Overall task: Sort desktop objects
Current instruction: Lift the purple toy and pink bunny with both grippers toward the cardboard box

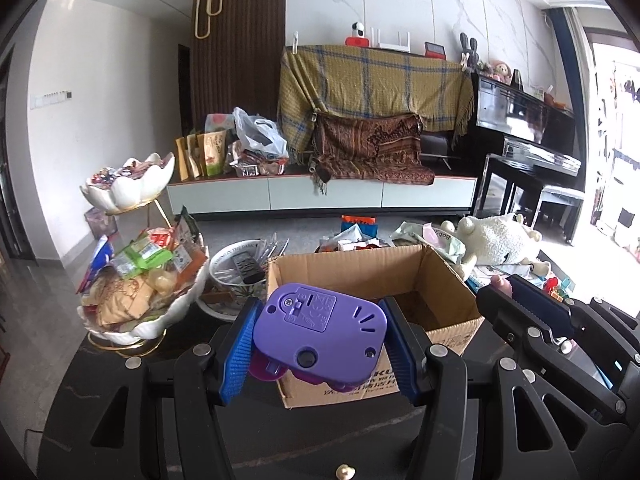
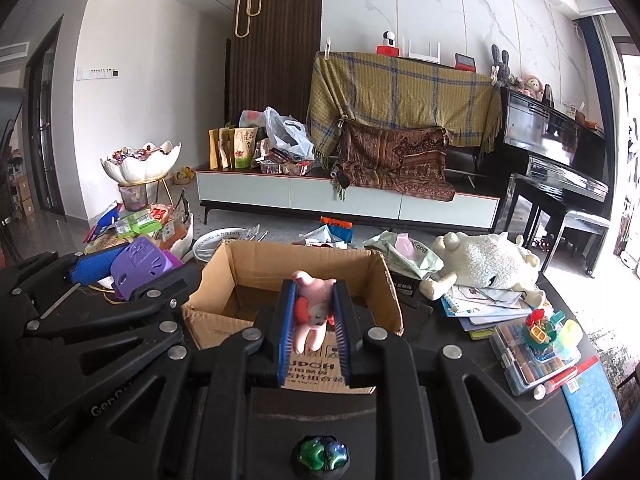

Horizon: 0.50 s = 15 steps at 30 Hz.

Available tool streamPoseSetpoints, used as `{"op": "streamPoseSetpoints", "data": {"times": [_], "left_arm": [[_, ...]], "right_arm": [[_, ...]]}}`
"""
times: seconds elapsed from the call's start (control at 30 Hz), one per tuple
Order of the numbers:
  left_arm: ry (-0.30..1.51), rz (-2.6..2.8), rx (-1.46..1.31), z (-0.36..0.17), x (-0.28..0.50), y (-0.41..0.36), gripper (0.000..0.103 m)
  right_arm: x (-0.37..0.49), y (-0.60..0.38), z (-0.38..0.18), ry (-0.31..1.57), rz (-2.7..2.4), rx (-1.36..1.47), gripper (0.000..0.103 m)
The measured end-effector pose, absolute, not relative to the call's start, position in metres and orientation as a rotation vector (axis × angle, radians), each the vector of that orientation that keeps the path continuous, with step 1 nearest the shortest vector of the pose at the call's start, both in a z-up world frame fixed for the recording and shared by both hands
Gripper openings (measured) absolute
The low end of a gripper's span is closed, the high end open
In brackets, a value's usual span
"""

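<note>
At twelve o'clock from both claws sits the cardboard box [image 2: 296, 280]; your left claw [image 1: 320, 344] grips a purple toy [image 1: 320, 336], your right claw [image 2: 314, 320] a pink plush [image 2: 312, 316], nearer.

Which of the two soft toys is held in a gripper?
The small pink plush toy, clamped in the right gripper before the cardboard box. The white plush sheep lies free on the table.
</note>
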State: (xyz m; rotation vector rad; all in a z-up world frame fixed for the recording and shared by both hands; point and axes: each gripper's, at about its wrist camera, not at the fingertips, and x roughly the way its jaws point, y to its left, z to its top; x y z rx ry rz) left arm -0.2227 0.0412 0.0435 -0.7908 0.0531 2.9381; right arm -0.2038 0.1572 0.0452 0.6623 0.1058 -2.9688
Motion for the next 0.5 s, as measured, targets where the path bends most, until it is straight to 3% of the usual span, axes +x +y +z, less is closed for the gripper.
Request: {"op": "streamPoseSetpoints", "data": {"times": [0.5], "left_arm": [[0.09,2.925,-0.847,0.03,-0.271,0.059,0.055]], "right_arm": [[-0.252,0.171,0.029,0.082,-2.958,0.74,0.016]]}}
